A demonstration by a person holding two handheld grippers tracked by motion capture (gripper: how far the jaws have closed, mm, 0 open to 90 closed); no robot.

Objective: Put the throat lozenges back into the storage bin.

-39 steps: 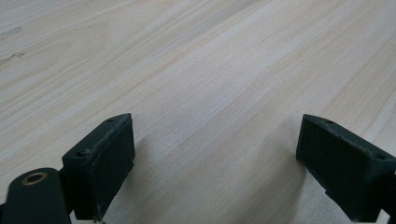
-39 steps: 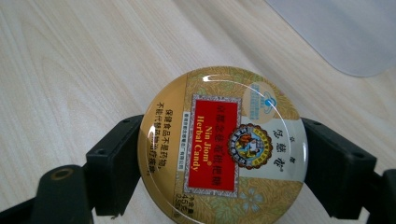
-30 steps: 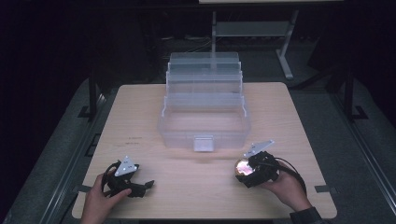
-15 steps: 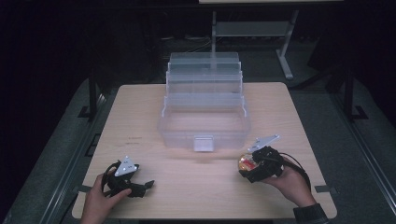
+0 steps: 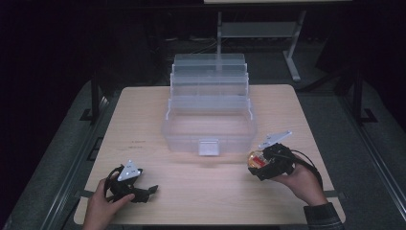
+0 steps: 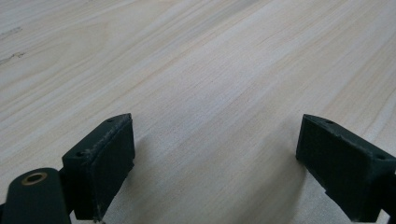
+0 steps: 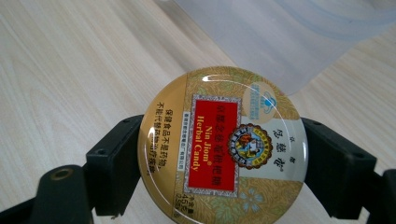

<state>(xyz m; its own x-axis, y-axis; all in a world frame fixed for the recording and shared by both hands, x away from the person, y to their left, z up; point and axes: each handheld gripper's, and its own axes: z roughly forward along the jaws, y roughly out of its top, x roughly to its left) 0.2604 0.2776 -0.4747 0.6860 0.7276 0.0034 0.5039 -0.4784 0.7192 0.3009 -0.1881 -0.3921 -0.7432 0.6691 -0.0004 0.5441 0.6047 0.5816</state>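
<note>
Pale wooden counter [image 5: 191,191]: my right tongs [image 5: 256,162], lower right of frame, clamp the round candy tin [image 5: 256,159]; the clear tiered box [image 5: 209,128] lies just up-left, nearer this hand. My left tongs [image 5: 149,190] rest apart, empty.

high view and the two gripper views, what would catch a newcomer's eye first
The round gold and red candy tin stands out most, clamped between the jaws of the right hand-held gripper near the table's front right. Behind it, mid-table, sits a clear plastic tiered box, opened out in steps. The left hand-held gripper rests open and empty at the front left.
</note>
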